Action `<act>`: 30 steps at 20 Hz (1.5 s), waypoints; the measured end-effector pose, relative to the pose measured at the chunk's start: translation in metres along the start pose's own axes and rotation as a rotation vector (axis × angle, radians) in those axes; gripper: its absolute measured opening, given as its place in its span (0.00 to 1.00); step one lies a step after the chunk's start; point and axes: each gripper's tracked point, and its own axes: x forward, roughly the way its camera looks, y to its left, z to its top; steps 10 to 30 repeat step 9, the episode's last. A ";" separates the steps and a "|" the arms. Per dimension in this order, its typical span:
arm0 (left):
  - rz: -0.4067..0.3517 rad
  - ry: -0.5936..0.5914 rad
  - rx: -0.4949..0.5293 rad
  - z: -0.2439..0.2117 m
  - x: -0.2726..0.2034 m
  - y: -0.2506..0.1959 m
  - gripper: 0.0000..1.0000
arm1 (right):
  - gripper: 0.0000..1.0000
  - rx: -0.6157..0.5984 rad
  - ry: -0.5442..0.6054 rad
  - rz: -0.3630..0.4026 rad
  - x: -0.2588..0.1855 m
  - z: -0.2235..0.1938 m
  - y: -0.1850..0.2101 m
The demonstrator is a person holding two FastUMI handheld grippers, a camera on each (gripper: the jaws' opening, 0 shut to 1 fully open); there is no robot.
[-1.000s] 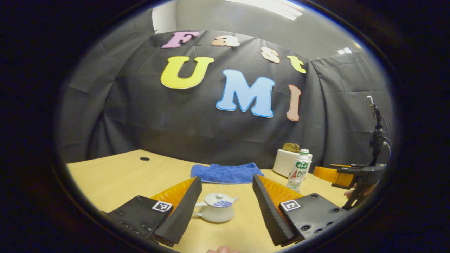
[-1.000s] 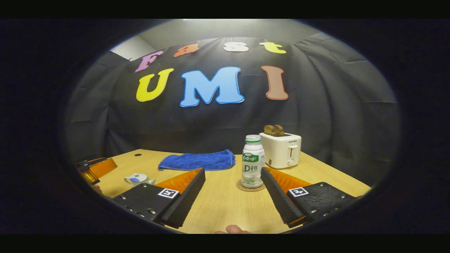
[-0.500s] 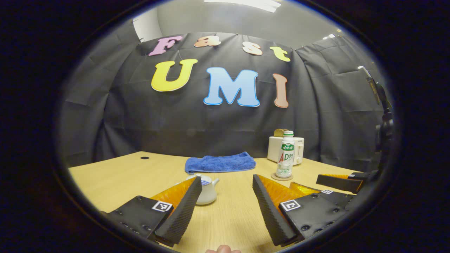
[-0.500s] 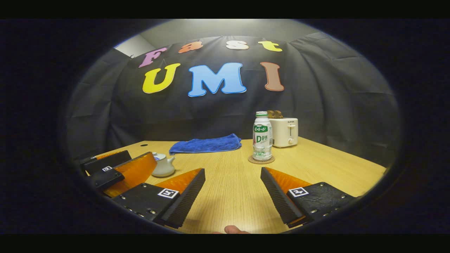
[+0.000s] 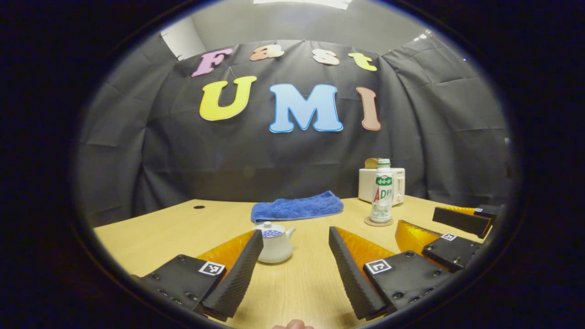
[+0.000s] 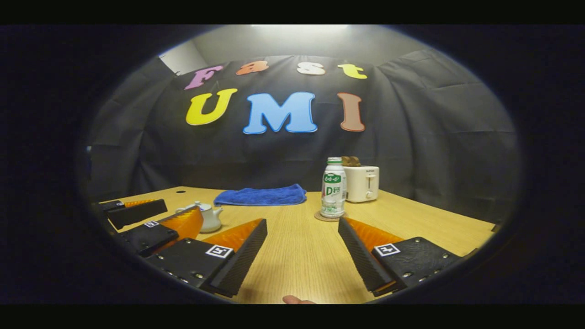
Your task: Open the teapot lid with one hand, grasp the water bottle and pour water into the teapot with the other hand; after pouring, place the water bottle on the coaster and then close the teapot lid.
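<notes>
Left gripper (image 5: 295,269) pulling back from teapot (image 5: 274,241), which is sliding from lower centre to just beside left finger. Water bottle (image 6: 333,187) shrinking, shifting toward frame centre in right gripper view as right gripper (image 6: 301,256) is retreating, levelling. Both jaws wide apart.

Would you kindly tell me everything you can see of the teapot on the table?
The teapot is small, white and glossy, ceramic by the look of it, with a rounded body, a short spout and a lid with a knob and a blue pattern. The lid is on. It stands upright on the wooden table, in front of the blue towel. Nothing grips it: the left gripper is open and short of it. In the right gripper view the teapot is partly hidden behind the left gripper.
</notes>
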 end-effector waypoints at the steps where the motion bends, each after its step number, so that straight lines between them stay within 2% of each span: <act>1: -0.001 0.002 0.001 0.001 0.000 -0.001 1.00 | 0.97 0.002 0.002 0.000 -0.001 -0.001 -0.001; 9: -0.148 -0.004 -0.004 0.001 0.001 -0.023 1.00 | 0.96 0.003 0.002 -0.001 0.000 -0.001 -0.001; 30: -0.148 -0.004 -0.004 0.001 0.001 -0.023 1.00 | 0.96 0.003 0.002 -0.001 0.000 -0.001 -0.001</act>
